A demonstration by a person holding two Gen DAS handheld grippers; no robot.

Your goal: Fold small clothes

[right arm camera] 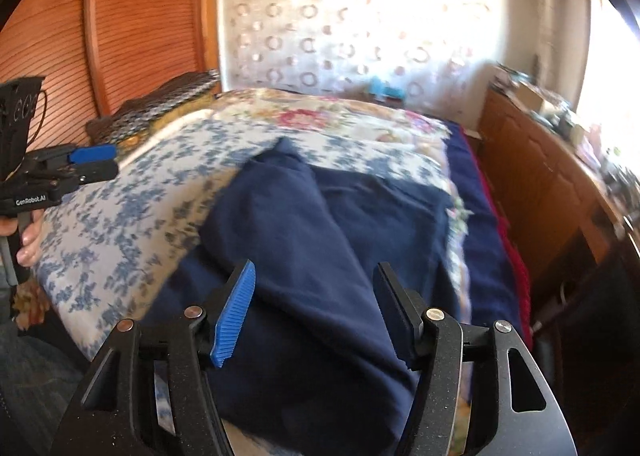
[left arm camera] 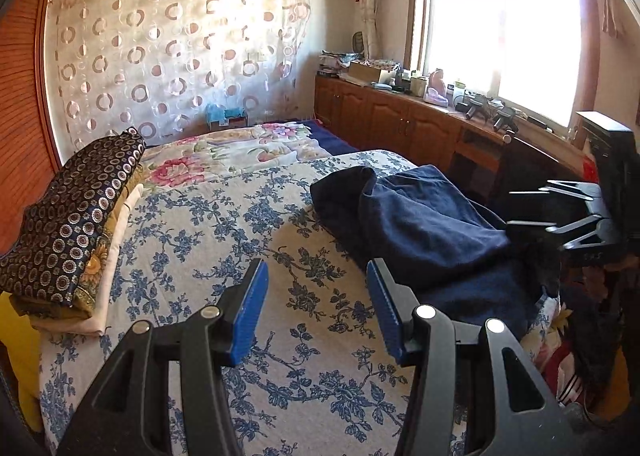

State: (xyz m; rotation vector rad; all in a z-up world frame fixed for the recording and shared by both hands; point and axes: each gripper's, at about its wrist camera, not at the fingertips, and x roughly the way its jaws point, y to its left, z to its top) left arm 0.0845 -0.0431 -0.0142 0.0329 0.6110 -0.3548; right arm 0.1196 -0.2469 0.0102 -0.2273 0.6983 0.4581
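Left claw (left arm camera: 316, 310) released, over bare bedspread (left arm camera: 200, 223); navy garment (left arm camera: 424, 223) lies ahead and to its right, crumpled. Right claw (right arm camera: 314, 306) released, spread just above the same cloth. Judged soft, light, limp; best taken at a hem or corner. Left claw body reads "GenRobot.AI".

I read only "GenRobot.AI", white txt on black body of left gripper (right arm camera: 94, 160), seen via right wrist cam.
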